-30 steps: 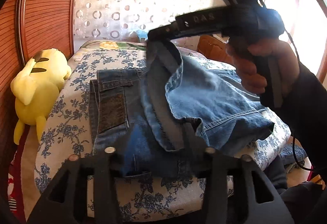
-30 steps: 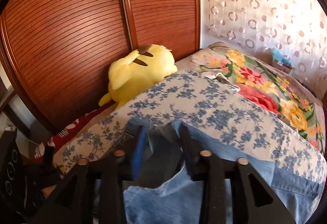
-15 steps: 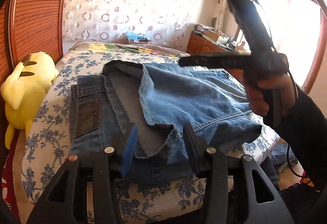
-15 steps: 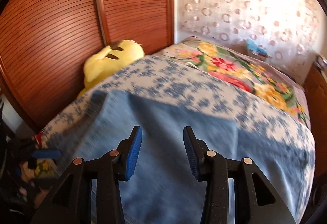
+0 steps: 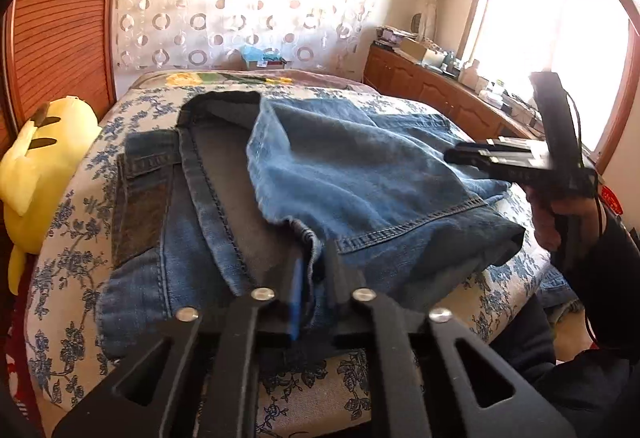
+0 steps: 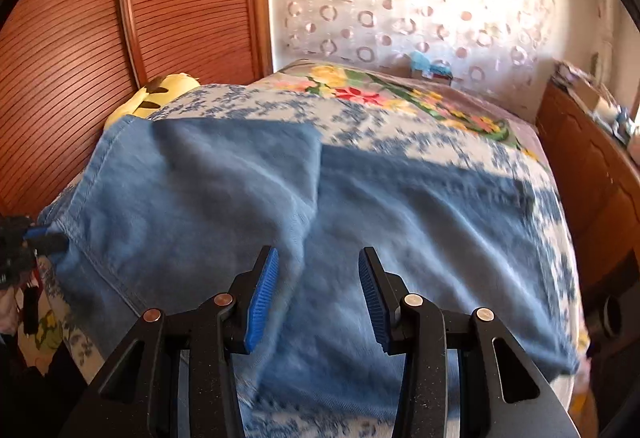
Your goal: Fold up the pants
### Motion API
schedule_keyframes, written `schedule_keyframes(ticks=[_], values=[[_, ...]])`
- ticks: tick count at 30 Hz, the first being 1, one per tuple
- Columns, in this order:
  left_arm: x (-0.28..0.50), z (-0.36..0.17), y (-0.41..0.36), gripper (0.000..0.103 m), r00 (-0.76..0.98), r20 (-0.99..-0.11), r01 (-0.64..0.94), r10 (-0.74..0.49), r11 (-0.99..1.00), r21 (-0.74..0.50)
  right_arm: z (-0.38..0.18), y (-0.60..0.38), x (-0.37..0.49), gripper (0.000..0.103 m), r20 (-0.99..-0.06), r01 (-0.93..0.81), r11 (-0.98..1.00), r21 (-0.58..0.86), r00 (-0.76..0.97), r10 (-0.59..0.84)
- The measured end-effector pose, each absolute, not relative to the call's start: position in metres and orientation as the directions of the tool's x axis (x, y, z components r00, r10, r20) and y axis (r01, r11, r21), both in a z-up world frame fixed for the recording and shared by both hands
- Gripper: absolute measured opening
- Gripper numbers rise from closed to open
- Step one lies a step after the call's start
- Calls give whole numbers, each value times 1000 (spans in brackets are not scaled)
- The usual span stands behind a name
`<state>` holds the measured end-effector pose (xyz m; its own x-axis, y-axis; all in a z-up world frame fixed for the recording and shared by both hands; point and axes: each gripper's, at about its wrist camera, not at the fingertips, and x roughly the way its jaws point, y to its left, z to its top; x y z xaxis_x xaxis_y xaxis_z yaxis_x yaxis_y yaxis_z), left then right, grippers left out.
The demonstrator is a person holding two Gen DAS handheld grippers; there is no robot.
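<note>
The left gripper (image 5: 312, 278) has just pinched shut on the jeans (image 5: 360, 182) spread across the bed (image 5: 64, 278); the right gripper (image 6: 316, 294), now apparently empty and parted, has swung rightward.

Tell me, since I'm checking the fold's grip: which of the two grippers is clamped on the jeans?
The left gripper. Its jaws have just closed on a fold of the jeans at the near edge. The right gripper has open jaws above the denim, holding nothing.
</note>
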<state>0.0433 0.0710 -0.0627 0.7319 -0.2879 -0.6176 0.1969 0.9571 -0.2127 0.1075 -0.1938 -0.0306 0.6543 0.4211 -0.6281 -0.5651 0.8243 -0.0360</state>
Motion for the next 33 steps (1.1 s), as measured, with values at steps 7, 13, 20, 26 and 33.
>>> schedule_keyframes(ticks=[7, 13, 20, 26, 33], values=[[21, -38, 93, 5, 781, -563, 164, -269, 959, -231, -38, -211, 101, 50, -621, -514, 857, -37, 684, 383], [4, -35, 113, 5, 787, -578, 112, -215, 971, -210, -45, -212, 96, 50, -638, -510, 860, -23, 670, 380], [2, -52, 127, 5, 767, -614, 59, -185, 974, -220, -50, -205, 99, 50, -643, -534, 845, -5, 649, 406], [5, -59, 127, 13, 753, -630, 54, -189, 972, -228, -57, -200, 105, 50, -648, -544, 839, -3, 640, 413], [9, -47, 132, 36, 767, -620, 51, -165, 979, -197, -60, -208, 107, 50, -634, -542, 841, 11, 646, 425]])
